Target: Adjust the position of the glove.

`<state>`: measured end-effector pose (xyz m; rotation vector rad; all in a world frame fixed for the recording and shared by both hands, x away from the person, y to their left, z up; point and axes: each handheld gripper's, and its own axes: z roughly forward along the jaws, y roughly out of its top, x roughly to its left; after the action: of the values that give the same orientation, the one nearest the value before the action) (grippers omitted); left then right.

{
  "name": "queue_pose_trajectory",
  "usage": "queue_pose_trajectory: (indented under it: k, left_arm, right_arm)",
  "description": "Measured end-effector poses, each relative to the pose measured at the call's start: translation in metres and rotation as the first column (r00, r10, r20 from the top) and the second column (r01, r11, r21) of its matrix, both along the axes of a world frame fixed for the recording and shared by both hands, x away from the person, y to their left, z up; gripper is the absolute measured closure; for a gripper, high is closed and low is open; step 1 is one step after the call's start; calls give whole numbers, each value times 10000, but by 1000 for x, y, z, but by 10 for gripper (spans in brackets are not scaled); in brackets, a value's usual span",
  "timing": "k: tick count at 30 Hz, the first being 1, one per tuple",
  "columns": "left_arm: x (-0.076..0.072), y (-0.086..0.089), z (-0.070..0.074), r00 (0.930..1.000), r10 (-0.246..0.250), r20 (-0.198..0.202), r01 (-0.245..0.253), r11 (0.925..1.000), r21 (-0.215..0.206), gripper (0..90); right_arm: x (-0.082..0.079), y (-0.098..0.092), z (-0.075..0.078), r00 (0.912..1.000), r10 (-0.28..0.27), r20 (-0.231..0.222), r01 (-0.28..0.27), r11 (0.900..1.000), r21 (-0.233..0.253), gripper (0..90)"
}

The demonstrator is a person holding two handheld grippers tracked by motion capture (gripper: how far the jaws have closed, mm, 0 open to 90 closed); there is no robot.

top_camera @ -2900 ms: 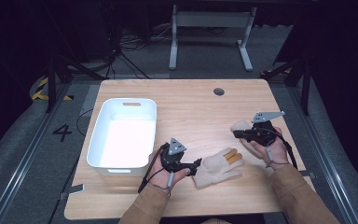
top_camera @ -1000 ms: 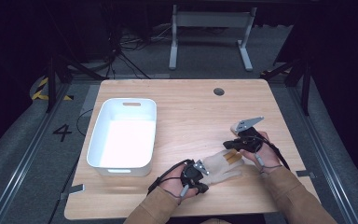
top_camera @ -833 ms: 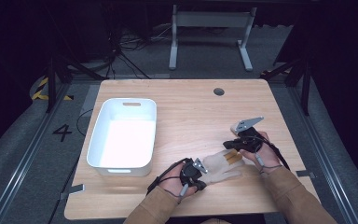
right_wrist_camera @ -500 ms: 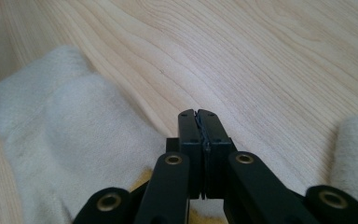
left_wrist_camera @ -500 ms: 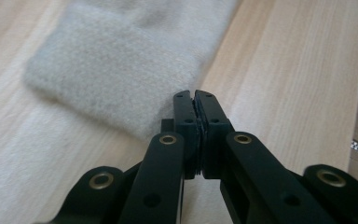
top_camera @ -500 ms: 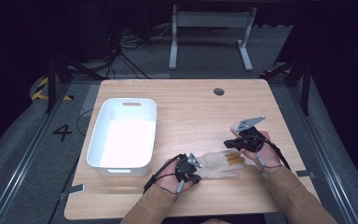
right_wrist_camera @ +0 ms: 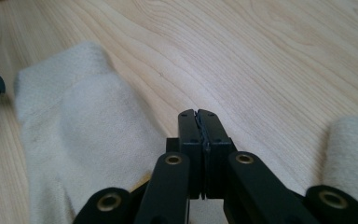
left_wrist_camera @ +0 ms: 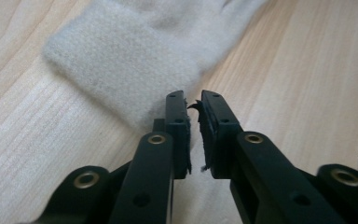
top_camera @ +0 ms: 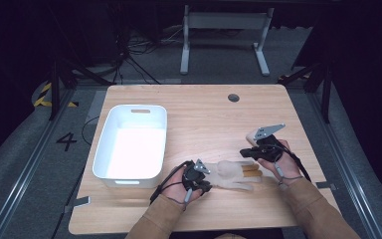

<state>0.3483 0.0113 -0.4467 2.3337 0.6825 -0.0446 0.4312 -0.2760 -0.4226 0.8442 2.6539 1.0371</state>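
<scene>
Glove (top_camera: 231, 174) flat on the near part of the wooden table (top_camera: 204, 119), white bin (top_camera: 132, 147) to its left, left gripper (left_wrist_camera: 193, 114) at the cuff with jaws a little apart, right gripper (right_wrist_camera: 198, 122) squeezed closed on the glove's fingers.

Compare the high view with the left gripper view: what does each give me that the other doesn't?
High view: the white bin left of the work, the right claw at the glove's finger end, and orange on those fingers.

Left gripper view: the left claw close up, its jaws a narrow gap apart at the edge of the cuff; whether they pinch fabric is unclear.

Both: the pale glove lying flat on the wooden table, with the left claw at its cuff end.
</scene>
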Motion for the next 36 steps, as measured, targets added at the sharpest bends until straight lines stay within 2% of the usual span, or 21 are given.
queue_pose_trajectory:
  k: [3, 6, 7, 8, 11, 13, 15, 17, 19, 28, 35, 36]
  left_arm:
    - [-1, 5, 8, 9998, 205, -4, -205, 9995, -231, 758]
    - [0, 12, 14, 9986, 520, 105, -517, 9984, -235, 734]
    - [1, 18, 17, 9969, 760, 194, -757, 9970, -179, 718]
    - [1, 18, 17, 9969, 760, 194, -757, 9970, -179, 710]
    - [4, 28, 21, 9926, 1191, 252, -1181, 9923, -379, 681]
    - [4, 30, 21, 9912, 1276, 347, -1264, 9914, -349, 650]
    - [7, 34, 21, 9863, 1558, 543, -1547, 9877, -247, 634]
    - [7, 36, 22, 9853, 1628, 517, -1616, 9865, -263, 628]
    - [10, 39, 22, 9812, 1864, 502, -1851, 9823, -284, 608]
    - [13, 41, 21, 9803, 1912, 505, -1903, 9815, -225, 575]
    - [13, 41, 21, 9825, 1823, 368, -1820, 9832, -126, 585]
    - [13, 41, 21, 9817, 1870, 351, -1869, 9824, -80, 582]
  right_arm:
    - [-1, -2, 4, 9999, -17, 138, 15, 9999, 113, 893]
    - [-2, -5, 9, 9997, -109, 241, 103, 9996, 255, 893]
    - [-3, -7, 11, 9995, -169, 273, 160, 9994, 316, 892]
    - [-3, -9, 12, 9993, -217, 315, 207, 9993, 323, 892]
    - [-2, -14, 16, 9985, -394, 385, 376, 9982, 472, 887]
    - [-3, -15, 17, 9982, -457, 386, 439, 9979, 484, 885]
    - [-3, -19, 19, 9970, -619, 454, 593, 9967, 560, 875]
    - [-3, -20, 20, 9966, -671, 484, 642, 9962, 588, 875]
    - [-3, -25, 22, 9954, -798, 530, 765, 9952, 613, 874]
    - [-3, -45, 27, 9880, -1437, 571, 1396, 9877, 701, 860]
    - [0, -63, 27, 9764, -2111, 459, 2088, 9766, 510, 803]
    - [2, -69, 27, 9718, -2314, 460, 2296, 9725, 400, 779]
